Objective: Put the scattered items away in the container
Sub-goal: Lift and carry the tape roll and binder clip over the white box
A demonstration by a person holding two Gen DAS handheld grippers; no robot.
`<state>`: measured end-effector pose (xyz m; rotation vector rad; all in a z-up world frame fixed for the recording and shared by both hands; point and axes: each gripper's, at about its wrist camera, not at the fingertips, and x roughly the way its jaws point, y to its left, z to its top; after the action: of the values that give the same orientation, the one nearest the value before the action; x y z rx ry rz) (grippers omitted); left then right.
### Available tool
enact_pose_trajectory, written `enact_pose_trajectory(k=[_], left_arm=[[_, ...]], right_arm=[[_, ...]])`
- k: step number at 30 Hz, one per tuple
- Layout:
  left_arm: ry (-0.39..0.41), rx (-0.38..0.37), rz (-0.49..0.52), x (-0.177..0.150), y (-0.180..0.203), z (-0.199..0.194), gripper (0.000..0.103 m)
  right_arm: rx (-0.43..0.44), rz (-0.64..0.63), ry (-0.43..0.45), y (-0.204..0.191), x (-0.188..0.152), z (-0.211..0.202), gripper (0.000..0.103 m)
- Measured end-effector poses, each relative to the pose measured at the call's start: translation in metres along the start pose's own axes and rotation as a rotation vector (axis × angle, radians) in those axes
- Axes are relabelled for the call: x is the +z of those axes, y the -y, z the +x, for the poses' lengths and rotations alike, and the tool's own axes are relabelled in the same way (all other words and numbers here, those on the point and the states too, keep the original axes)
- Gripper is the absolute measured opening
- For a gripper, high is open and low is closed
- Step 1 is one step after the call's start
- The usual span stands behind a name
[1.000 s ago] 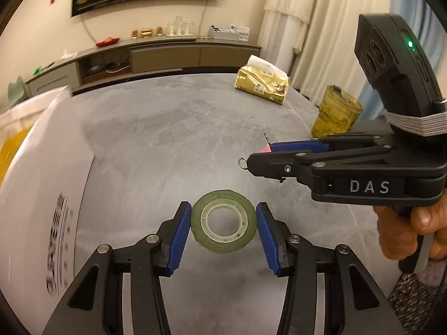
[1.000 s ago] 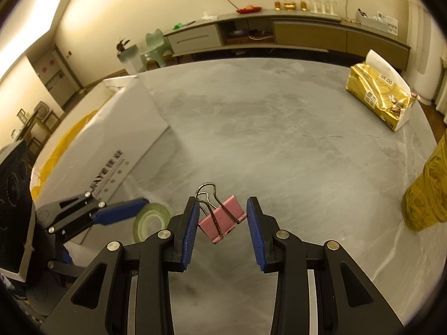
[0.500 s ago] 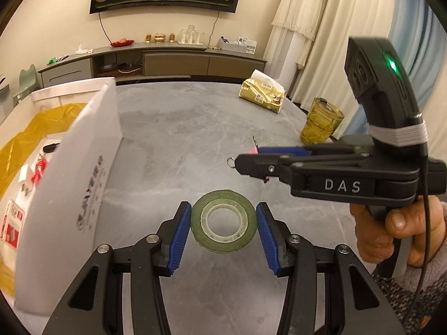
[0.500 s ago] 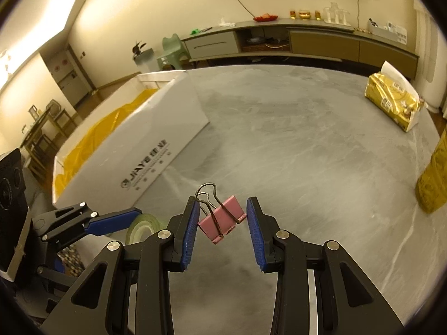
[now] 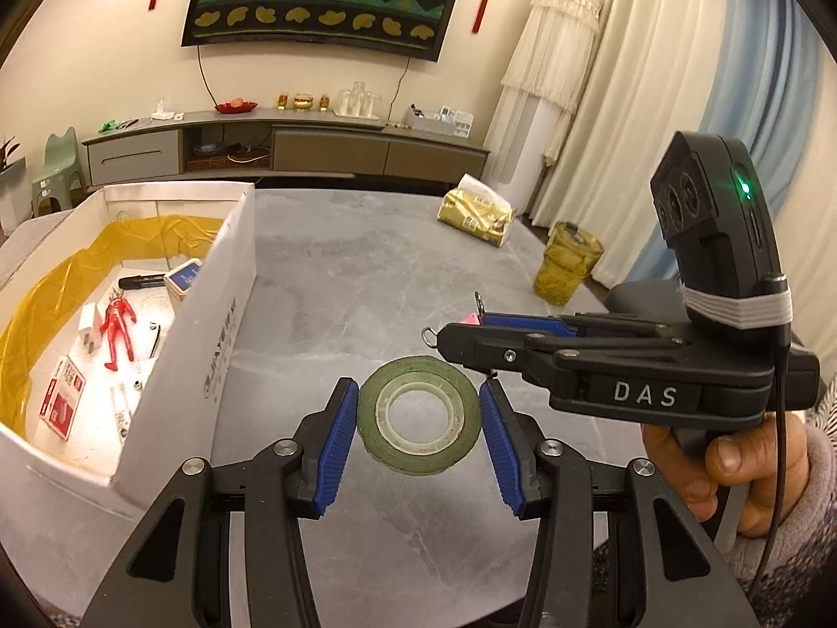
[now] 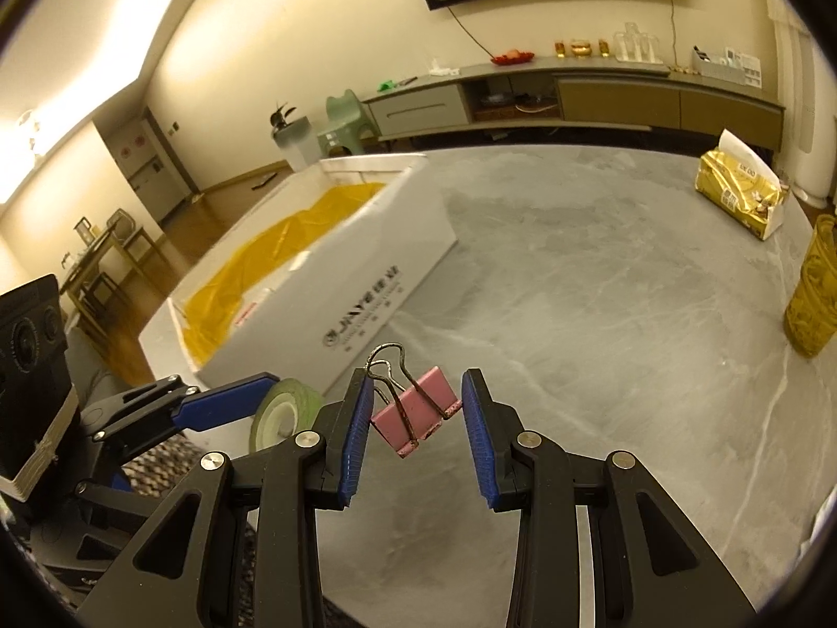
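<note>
Left wrist view: the left gripper (image 5: 418, 421) pinches a green tape roll (image 5: 418, 415) flat between its 2 blue pads, lifted clear of the table (image 5: 366, 272). Just right of it, the right gripper (image 6: 417, 413) clamps a pink binder clip (image 6: 416, 411) by its sides. Both seem carried for dropping into the white box (image 5: 209, 345) to the left, which already holds small items.

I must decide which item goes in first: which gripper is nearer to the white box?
Left. The left gripper, holding the tape roll, is beside the white box wall; the right gripper is farther out.
</note>
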<state>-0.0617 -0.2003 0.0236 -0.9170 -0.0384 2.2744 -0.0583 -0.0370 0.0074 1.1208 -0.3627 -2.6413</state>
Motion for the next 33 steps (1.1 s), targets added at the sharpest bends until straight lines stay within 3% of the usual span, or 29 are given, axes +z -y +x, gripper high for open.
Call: enact_pose_trajectory(k=[14, 33], left_arm=[[0.084, -0.01, -0.082, -0.002, -0.054, -0.054, 0.049], [0.173, 0.056, -0.164, 0.014, -0.13, -0.101, 0.049]], right_arm=[[0.027, -0.085, -0.022, -0.061, 0.021, 0.017, 0.037], [0.006, -0.223, -0.019, -0.109, 0.072, 0.041, 0.037]])
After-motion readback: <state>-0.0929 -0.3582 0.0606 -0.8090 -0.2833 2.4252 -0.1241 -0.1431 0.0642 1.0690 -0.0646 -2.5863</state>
